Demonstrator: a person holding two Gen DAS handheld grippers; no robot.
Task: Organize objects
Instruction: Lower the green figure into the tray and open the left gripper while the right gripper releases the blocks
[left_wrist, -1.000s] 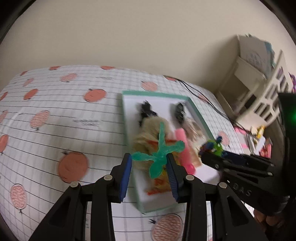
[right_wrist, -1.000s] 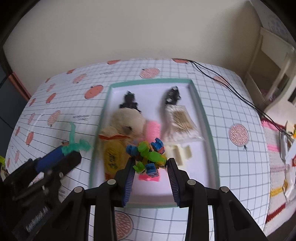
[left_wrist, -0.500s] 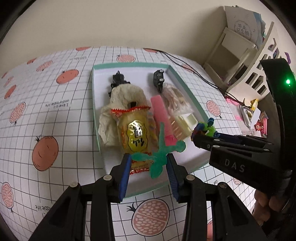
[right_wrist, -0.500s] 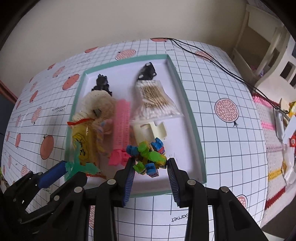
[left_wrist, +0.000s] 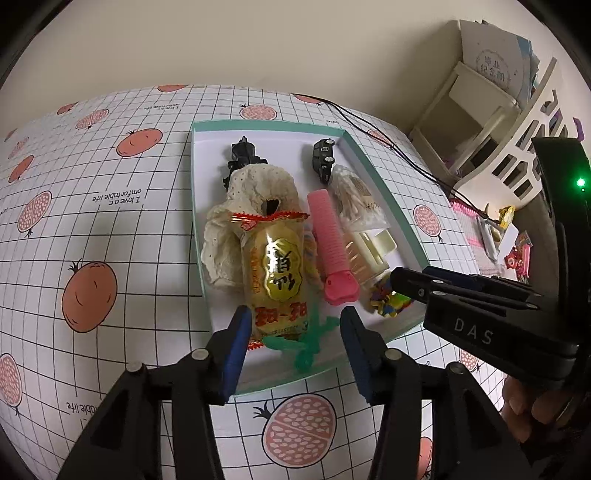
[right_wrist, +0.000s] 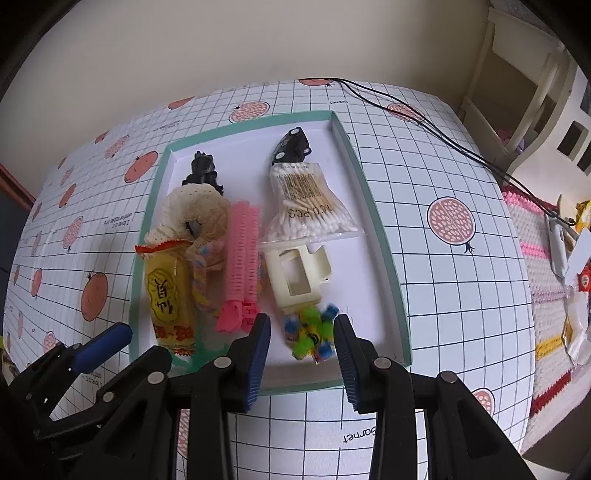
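Both grippers are hanging with jaws apart over the teal-rimmed white tray's (right_wrist: 384, 236) 6 o'clock edge, the left gripper (left_wrist: 295, 334) straddling the translucent green stick figure (left_wrist: 301, 341), the right gripper (right_wrist: 301, 338) flanking the multicoloured block toy (right_wrist: 310, 334), both apparently released inside for sorting.

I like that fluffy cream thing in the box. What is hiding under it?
A black toy sticks out from under the cream lace scrunchie; the rest of it is covered.

Multicoloured block toy (right_wrist: 312, 334) blurred; green figure (left_wrist: 301, 345) partly blurred
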